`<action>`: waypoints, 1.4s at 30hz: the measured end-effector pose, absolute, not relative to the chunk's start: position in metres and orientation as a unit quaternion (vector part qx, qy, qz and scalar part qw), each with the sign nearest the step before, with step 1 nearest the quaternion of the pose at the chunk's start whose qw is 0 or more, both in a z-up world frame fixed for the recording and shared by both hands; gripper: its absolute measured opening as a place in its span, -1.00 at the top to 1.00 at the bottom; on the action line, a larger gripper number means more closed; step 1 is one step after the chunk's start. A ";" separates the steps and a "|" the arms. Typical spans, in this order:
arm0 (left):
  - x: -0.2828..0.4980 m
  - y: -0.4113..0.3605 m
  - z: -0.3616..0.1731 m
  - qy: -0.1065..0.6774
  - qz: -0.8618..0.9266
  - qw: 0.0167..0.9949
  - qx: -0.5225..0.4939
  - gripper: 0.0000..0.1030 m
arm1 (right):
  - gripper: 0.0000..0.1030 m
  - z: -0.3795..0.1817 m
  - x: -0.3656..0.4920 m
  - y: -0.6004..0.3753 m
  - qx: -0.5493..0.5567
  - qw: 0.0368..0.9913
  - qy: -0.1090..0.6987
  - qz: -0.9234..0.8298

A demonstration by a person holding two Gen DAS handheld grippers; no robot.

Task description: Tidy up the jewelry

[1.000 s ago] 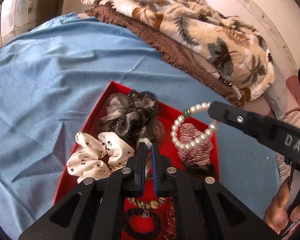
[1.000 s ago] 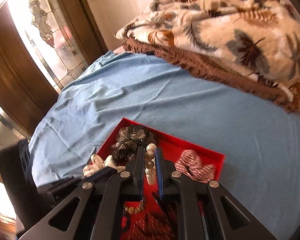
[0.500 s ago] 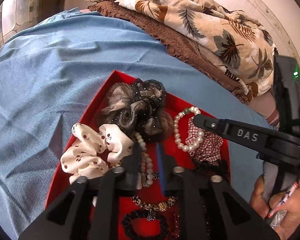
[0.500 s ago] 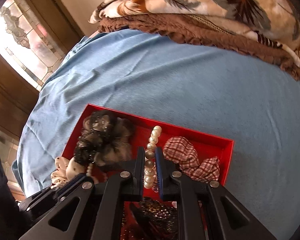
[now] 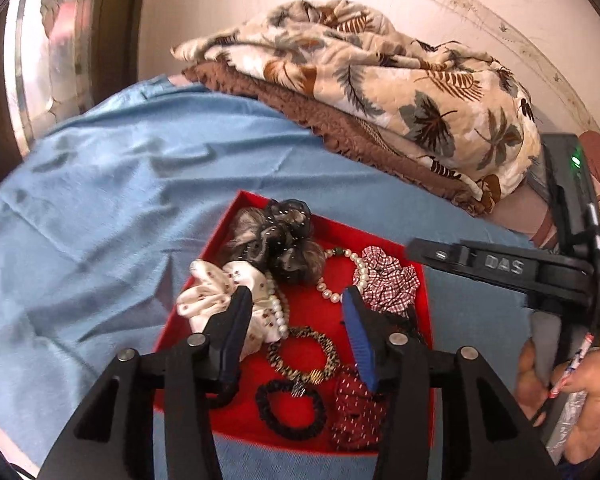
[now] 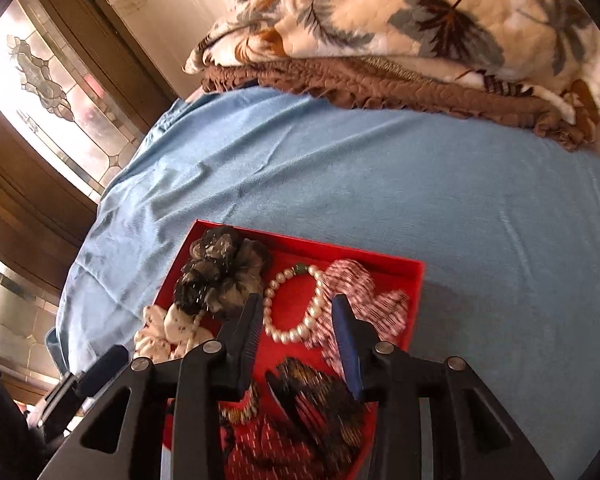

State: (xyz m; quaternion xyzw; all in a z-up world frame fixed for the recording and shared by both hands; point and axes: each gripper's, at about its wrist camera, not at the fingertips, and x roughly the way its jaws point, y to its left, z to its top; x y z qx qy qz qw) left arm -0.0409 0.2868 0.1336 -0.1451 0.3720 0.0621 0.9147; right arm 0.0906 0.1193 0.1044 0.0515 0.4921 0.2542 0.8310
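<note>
1. Nearest me, my left gripper is over the red tray, jaws opening, nothing between them. My right gripper is the same: jaws spreading, empty, with the pearl bracelet lying on the tray floor beyond its tips.
2. Under the left tips I've got a black hair tie, a leopard bracelet and a dotted red scrunchie. All soft and light, I'd say; they should squash flat in a pinch.
3. Mid-tray, a pearl strand is draped against the white scrunchie. Beads look hard, round and slippery to me. I'd pinch across the string between beads, not on one.
4. The bracelet touches the checked scrunchie. I'd take its free side, away from the cloth, or both may lift.
5. Far corner, the grey-black scrunchie, bulky and floppy. Any fold will do.
6. Beyond the tray, blue sheet, then the folded blanket.
</note>
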 end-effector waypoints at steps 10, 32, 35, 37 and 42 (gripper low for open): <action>-0.101 0.267 0.166 0.325 0.137 0.934 -0.064 -0.43 | 0.08 0.112 0.013 0.057 0.066 0.850 0.474 0.219; -0.201 0.218 0.238 0.177 0.229 0.957 -0.005 -1.00 | -0.23 0.148 -0.123 0.004 0.011 0.914 0.374 0.158; -0.209 0.214 0.239 0.181 0.221 0.958 -0.007 -1.00 | -0.34 0.152 -0.135 0.002 0.003 0.920 0.362 0.147; -0.211 0.212 0.236 0.194 0.210 0.958 -0.013 -1.00 | -0.38 0.153 -0.142 0.000 0.001 0.924 0.357 0.138; -0.212 0.208 0.219 0.233 0.191 0.953 -0.023 -1.00 | -0.49 0.148 -0.154 -0.001 -0.010 0.927 0.354 0.126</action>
